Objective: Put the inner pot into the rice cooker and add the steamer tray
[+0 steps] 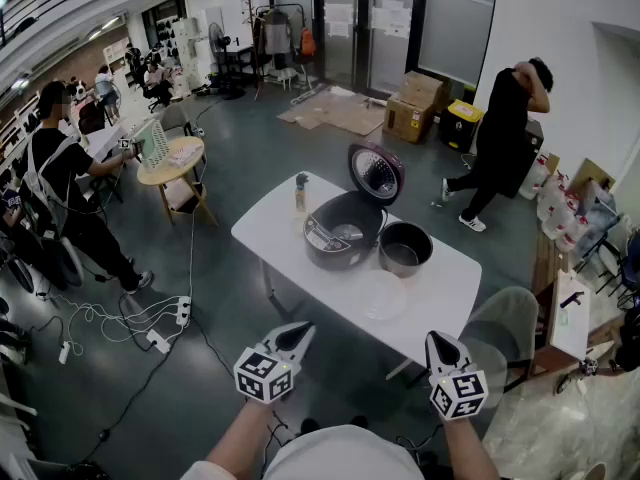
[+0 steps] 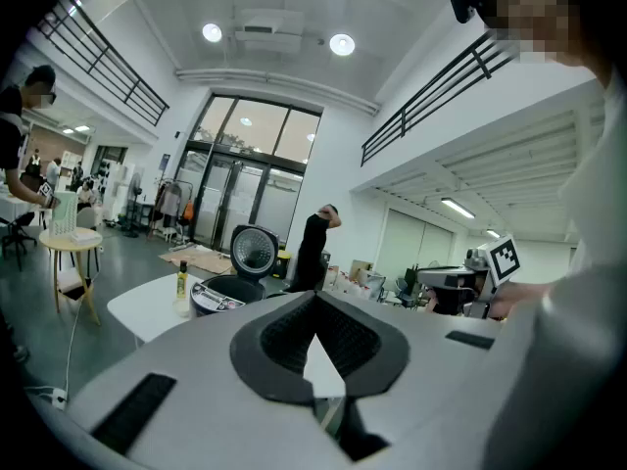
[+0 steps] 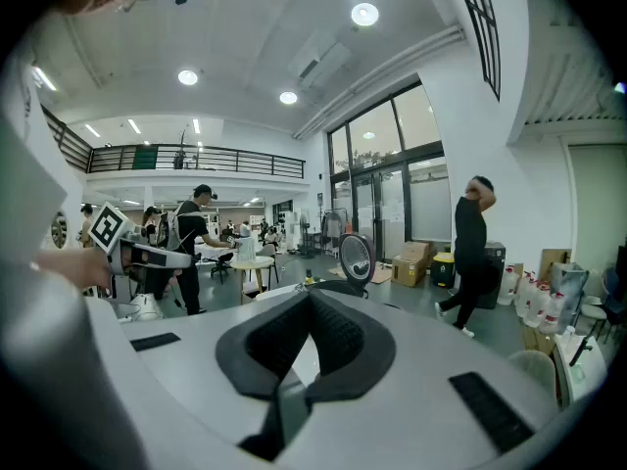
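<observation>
Operator: Status of the left claw [image 1: 306, 328] and the right claw [image 1: 437, 337]?

Technician: Both claws are closed, jaws pressed together with nothing between them. Each gripper view shows pad against pad. Both are held in the air at the near side of the worktop [image 1: 268, 230], well apart from every item on it.

Operator: Location of the rice cooker?

Technician: The rice cooker [image 1: 345, 230] stands near the middle of the white worktop with its lid [image 1: 376, 173] raised upright. The contents of its cavity cannot be identified from the head view.

Operator: Location of the inner pot?

Technician: The inner pot [image 1: 405, 248] stands upright on the worktop, just beside the cooker on its right and outside the cavity.

Operator: Steamer tray?

Technician: The steamer tray [image 1: 385, 295], a pale round part, lies flat on the worktop in front of the inner pot, on the side nearer the claws.

Operator: Other items?

Technician: A small bottle [image 1: 301, 193] stands upright to the left of the cooker. A person in black [image 1: 500, 138] stands on the floor beyond the worktop, to the right.
</observation>
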`<move>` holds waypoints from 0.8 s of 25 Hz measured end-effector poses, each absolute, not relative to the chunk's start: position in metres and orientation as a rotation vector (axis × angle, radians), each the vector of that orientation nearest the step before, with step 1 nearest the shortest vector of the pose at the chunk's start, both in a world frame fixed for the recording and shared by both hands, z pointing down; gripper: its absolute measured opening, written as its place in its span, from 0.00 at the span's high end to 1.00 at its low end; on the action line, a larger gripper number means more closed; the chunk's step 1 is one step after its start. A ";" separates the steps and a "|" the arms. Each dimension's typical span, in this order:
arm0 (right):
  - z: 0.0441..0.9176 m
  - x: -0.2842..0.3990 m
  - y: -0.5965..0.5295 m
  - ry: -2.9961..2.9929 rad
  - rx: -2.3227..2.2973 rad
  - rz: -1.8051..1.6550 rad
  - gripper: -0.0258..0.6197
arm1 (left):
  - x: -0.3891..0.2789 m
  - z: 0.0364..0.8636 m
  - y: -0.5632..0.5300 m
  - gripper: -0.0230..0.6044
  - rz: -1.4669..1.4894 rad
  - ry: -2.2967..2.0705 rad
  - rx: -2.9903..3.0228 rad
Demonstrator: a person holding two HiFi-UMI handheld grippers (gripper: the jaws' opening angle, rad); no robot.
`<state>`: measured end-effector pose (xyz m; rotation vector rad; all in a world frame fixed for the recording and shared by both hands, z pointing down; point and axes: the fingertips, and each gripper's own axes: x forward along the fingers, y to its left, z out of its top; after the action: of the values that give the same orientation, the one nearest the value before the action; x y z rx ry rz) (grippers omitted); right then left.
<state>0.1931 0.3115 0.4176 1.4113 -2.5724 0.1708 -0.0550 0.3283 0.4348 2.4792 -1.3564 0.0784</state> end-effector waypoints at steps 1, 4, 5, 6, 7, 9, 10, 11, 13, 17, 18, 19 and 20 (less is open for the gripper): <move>0.416 0.194 0.311 -2.573 1.412 0.168 0.94 | -0.054 0.435 0.328 0.94 0.079 -1.357 2.479; 0.413 0.195 0.310 -2.576 1.413 0.159 0.94 | -0.053 0.435 0.328 0.94 0.081 -1.358 2.476; 0.413 0.195 0.309 -2.578 1.413 0.156 0.94 | -0.053 0.435 0.327 0.94 0.082 -1.358 2.476; 0.413 0.194 0.308 -2.579 1.413 0.154 0.94 | -0.053 0.436 0.326 0.94 0.083 -1.358 2.476; 0.413 0.194 0.307 -2.582 1.412 0.153 0.94 | -0.054 0.437 0.325 0.94 0.083 -1.359 2.476; 0.413 0.192 0.306 -2.587 1.408 0.150 0.94 | -0.054 0.437 0.324 0.94 0.082 -1.362 2.473; 0.412 0.191 0.306 -2.588 1.407 0.150 0.94 | -0.054 0.437 0.324 0.94 0.082 -1.364 2.472; 0.412 0.191 0.306 -2.589 1.408 0.149 0.94 | -0.054 0.436 0.324 0.94 0.081 -1.367 2.470; 0.411 0.191 0.306 -2.590 1.412 0.147 0.94 | -0.054 0.436 0.324 0.94 0.079 -1.372 2.469; 0.409 0.192 0.305 -2.601 1.422 0.153 0.94 | -0.053 0.435 0.323 0.94 0.071 -1.380 2.469; 0.409 0.193 0.304 -2.602 1.424 0.154 0.94 | -0.051 0.434 0.323 0.94 0.069 -1.381 2.470; 0.408 0.195 0.304 -2.603 1.423 0.154 0.94 | -0.050 0.434 0.322 0.94 0.067 -1.382 2.471; 0.408 0.195 0.303 -2.604 1.422 0.152 0.94 | -0.048 0.433 0.321 0.94 0.066 -1.384 2.471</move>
<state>0.1954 0.3027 0.4076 1.4217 -2.6044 0.1521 -0.0483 0.3212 0.4328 2.4710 -1.3836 0.0659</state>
